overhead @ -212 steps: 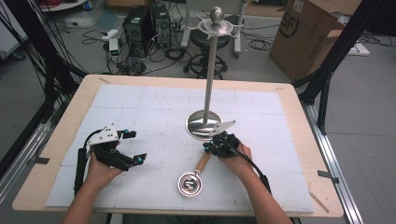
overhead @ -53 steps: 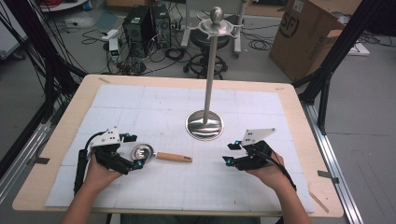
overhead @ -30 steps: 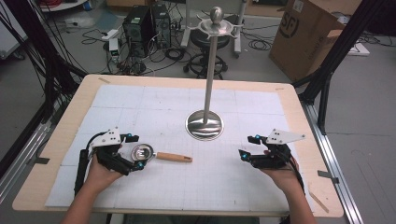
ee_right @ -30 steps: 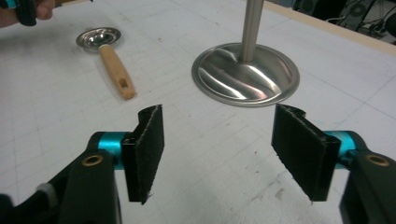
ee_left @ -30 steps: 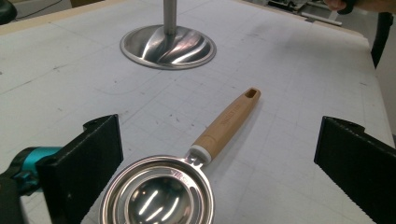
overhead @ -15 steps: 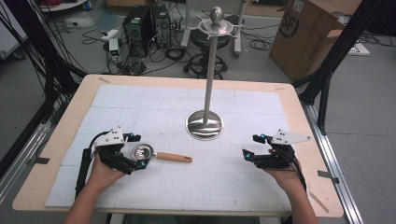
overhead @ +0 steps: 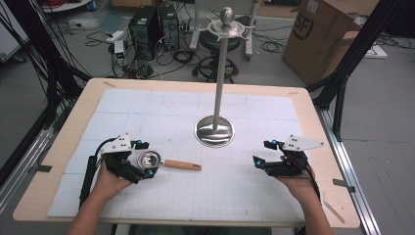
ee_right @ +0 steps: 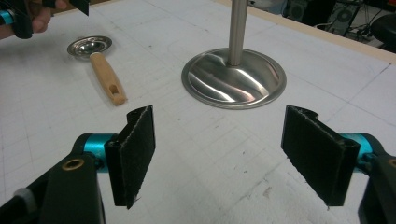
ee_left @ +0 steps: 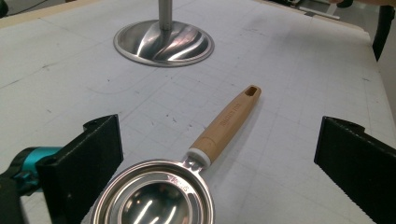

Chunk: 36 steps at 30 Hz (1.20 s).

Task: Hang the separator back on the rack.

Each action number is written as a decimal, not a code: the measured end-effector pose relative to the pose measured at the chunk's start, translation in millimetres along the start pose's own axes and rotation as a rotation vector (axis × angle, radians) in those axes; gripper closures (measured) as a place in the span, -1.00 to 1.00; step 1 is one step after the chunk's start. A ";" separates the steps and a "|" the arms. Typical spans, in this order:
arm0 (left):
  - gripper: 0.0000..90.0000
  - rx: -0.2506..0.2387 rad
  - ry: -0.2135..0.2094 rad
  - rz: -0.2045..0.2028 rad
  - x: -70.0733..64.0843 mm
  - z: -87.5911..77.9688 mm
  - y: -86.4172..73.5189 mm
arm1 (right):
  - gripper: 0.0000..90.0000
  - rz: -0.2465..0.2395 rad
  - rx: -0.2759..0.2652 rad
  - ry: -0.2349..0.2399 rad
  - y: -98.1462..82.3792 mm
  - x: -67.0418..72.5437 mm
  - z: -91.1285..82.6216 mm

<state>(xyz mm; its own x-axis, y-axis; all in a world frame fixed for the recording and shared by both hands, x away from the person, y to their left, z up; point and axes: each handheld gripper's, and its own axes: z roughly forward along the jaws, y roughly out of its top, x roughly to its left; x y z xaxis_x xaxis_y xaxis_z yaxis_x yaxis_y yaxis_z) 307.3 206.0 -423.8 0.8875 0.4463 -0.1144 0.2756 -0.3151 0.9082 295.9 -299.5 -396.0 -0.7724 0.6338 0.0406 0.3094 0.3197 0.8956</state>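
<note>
A steel measuring scoop (overhead: 149,159) with a wooden handle (overhead: 182,165) lies flat on the white gridded mat at front left. My left gripper (overhead: 146,159) is open, and the scoop's bowl (ee_left: 154,200) lies between its jaws without being pressed. The handle (ee_left: 229,116) points away toward the stand's round base (ee_left: 163,43). My right gripper (overhead: 261,152) rests at front right. Its jaws have just been opening and stand open (ee_right: 219,121) with nothing between them. From there I see the scoop (ee_right: 100,60) far left and the stand base (ee_right: 233,78) ahead.
A tall metal stand (overhead: 214,131) with hooks at its top rises from the mat's middle. The wooden table edge (overhead: 318,122) frames the mat. A cardboard box (overhead: 323,34), computers and cables sit on the floor beyond. Black frame posts flank the table.
Since the earliest frame the scoop has gone from centre front, by my right gripper, to the left between my left jaws. My right gripper drew away to the right. Lately nothing moves.
</note>
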 end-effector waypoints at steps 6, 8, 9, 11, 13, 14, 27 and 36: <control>-0.96 0.006 -0.020 0.014 -4.2 1.4 9.2 | -0.43 -0.009 0.018 0.004 -1.3 3.0 2.4; -0.96 0.037 -0.013 0.027 -5.1 4.9 16.5 | -0.43 -0.010 0.011 0.009 -0.4 3.8 2.9; -0.96 0.045 -0.010 0.036 -6.3 7.0 19.9 | -0.43 -0.011 0.012 0.011 -0.2 3.7 3.2; -0.96 0.073 -0.021 0.051 -7.1 12.4 26.4 | -0.43 -0.014 0.015 0.014 -0.5 2.5 5.1; -0.96 0.127 -0.005 0.078 -8.1 19.3 31.7 | -0.43 -0.011 0.022 0.019 -0.8 2.0 6.5; -0.96 0.147 -0.005 0.085 -8.1 22.4 33.4 | -0.43 -0.013 0.021 0.019 -0.7 1.9 6.6; -0.46 0.381 -0.025 0.199 -5.9 49.4 54.0 | -0.41 -0.029 0.025 0.032 1.1 4.1 8.2; -0.26 0.507 -0.037 0.214 -2.1 61.3 53.9 | -0.41 -0.025 0.027 0.033 0.4 3.7 8.6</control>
<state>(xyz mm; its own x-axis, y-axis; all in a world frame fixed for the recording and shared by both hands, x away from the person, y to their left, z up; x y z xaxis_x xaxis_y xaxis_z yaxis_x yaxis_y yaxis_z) 342.9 136.7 -399.3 0.9530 0.3015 0.0292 0.2231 -0.7638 0.6057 297.9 -291.0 -399.3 -0.7979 0.6018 0.0330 0.3040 0.3546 0.8842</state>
